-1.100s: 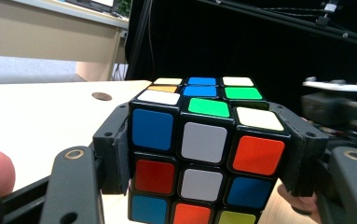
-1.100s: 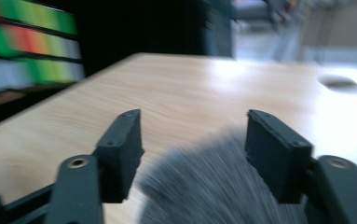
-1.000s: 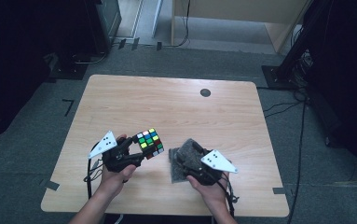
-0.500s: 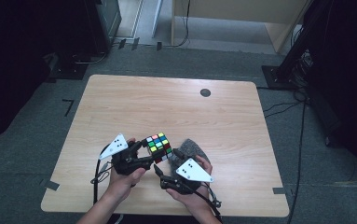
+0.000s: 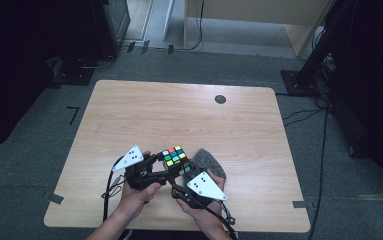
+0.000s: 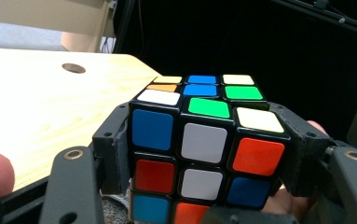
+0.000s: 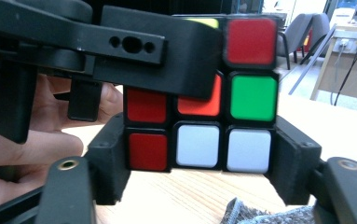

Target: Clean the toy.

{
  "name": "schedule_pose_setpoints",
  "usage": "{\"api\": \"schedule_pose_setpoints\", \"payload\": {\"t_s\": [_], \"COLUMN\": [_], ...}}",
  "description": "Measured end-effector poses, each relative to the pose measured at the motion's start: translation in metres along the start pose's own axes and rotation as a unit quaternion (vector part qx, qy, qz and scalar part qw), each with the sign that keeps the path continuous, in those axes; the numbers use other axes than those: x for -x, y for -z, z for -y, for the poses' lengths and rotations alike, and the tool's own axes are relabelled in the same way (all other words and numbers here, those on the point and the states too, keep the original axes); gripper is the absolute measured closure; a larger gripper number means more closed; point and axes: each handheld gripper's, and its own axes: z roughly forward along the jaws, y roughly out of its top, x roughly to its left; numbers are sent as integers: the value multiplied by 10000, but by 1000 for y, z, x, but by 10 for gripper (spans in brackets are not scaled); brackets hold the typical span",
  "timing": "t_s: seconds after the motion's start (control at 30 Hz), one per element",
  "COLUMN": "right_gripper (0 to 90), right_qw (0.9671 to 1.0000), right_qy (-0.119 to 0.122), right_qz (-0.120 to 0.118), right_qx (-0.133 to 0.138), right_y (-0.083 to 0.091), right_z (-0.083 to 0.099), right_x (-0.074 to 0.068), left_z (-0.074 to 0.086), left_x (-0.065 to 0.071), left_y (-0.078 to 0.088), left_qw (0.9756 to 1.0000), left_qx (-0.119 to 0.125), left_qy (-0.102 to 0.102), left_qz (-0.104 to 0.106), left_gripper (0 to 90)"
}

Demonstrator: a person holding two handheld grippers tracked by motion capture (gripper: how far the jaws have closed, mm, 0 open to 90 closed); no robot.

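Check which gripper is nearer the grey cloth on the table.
Right. The right gripper sits just beside the grey cloth, jaws around the cube bottom layer. The left gripper grips the cube on its far side.

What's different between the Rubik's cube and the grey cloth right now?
1. The Rubik's cube is clamped between the left gripper's fingers; the grey cloth lies loose on the table, with nothing gripping it.
2. The cube is rigid, square-edged and many-coloured; the cloth is soft, crumpled and plain grey.
3. The cube sits level, with scrambled stickers; the cloth is a shapeless heap.
Shared: both are at the table's near edge, side by side.
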Motion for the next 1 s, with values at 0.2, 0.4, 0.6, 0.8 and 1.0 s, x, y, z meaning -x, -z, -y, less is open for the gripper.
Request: {"api": "schedule_pose_setpoints", "payload": {"t_s": [0.2,0.4,0.6,0.8,1.0], "right_gripper": [347,348,348,347,346], "right_qw": [9999,9997,9990,9966,9919], "right_qy": [94,71,-37,-406,-632], "right_qz": [32,107,14,-233,-516], "right_qx": [-96,-228,-447,-681,-978], "right_y": [2,5,11,18,16], "right_z": [-3,-3,-7,-18,-22], "right_x": [0,9,31,58,63], "left_z": [-1,-8,-13,2,16], "left_x": [-2,-5,-21,-28,-18], "left_y": [0,11,27,19,6], "left_qw": [9999,9990,9964,9819,9601], "left_qx": [3,371,596,-136,-576], "left_qy": [-27,-137,-601,-1770,-2628], "left_qz": [141,194,-103,-661,-762], "left_gripper": [315,259,210,170,160]}}
